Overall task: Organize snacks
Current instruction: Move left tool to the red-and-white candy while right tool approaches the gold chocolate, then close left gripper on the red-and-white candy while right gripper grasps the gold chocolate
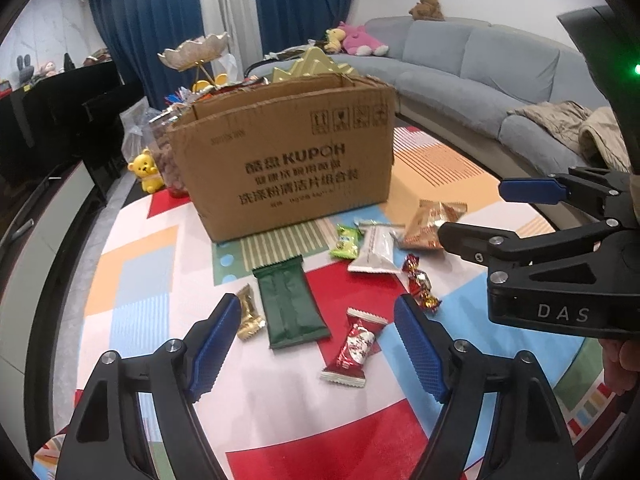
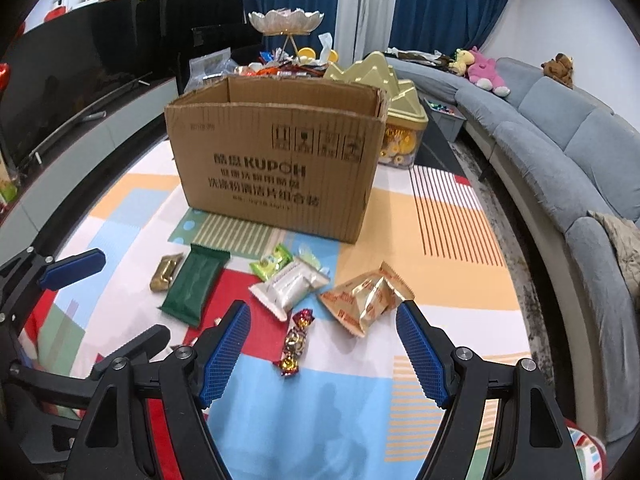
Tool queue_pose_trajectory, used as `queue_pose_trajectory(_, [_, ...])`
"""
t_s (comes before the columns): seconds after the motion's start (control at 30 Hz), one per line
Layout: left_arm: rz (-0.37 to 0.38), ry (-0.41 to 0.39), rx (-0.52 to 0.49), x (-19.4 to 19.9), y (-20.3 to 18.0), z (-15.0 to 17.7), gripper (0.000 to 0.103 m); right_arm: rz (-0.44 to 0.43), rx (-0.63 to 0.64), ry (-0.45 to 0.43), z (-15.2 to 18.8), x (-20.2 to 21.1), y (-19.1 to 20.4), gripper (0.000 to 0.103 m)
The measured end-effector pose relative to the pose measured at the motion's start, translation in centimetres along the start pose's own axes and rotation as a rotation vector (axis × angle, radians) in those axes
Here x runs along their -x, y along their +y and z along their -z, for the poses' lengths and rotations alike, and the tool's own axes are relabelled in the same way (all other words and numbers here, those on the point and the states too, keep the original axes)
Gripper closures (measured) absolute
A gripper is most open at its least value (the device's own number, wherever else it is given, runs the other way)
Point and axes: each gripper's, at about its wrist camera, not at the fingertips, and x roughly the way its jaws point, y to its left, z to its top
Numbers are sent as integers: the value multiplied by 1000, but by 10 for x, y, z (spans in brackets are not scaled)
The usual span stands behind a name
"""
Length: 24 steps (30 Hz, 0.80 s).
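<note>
An open cardboard box (image 1: 280, 152) (image 2: 276, 160) stands on a colourful mat. In front of it lie loose snacks: a dark green packet (image 1: 290, 304) (image 2: 196, 284), a small gold packet (image 1: 248, 312) (image 2: 165, 271), a red packet (image 1: 354, 346), a white packet (image 1: 376, 248) (image 2: 288, 286), a light green packet (image 1: 345, 242) (image 2: 271, 266), a twisted red-gold candy (image 1: 420, 282) (image 2: 296, 342) and a gold-orange bag (image 1: 432, 222) (image 2: 366, 298). My left gripper (image 1: 318, 344) is open above the green and red packets. My right gripper (image 2: 322, 354) is open above the twisted candy. Both are empty.
Behind the box stand a gold tin (image 2: 394, 120), a shell-shaped dish on a stand (image 2: 286, 20), a jar (image 1: 166, 156) and a yellow bear figure (image 1: 146, 170). A grey sofa (image 2: 560, 152) curves along the right. A black TV cabinet (image 2: 80, 92) runs along the left.
</note>
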Motion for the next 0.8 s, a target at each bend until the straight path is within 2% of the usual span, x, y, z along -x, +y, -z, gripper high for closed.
queue_pose_trajectory(0.33, [29,40,-32,-21,-6,12,31,-22,14,34,10,-19,5,28])
queue_pose_trajectory(0.47, [39,65,-33,-31,-6,16,34,-29,16,60,15,-30,6,33])
queue_pose_trajectory(0.67, [60,90,-42,-43,-9,22,40,-41,8,89,20,-42,5,35])
queue_pose_trajectory(0.8, [82,107,-50,-51,-12,24,47,-55,7,113,23,-51,6,42])
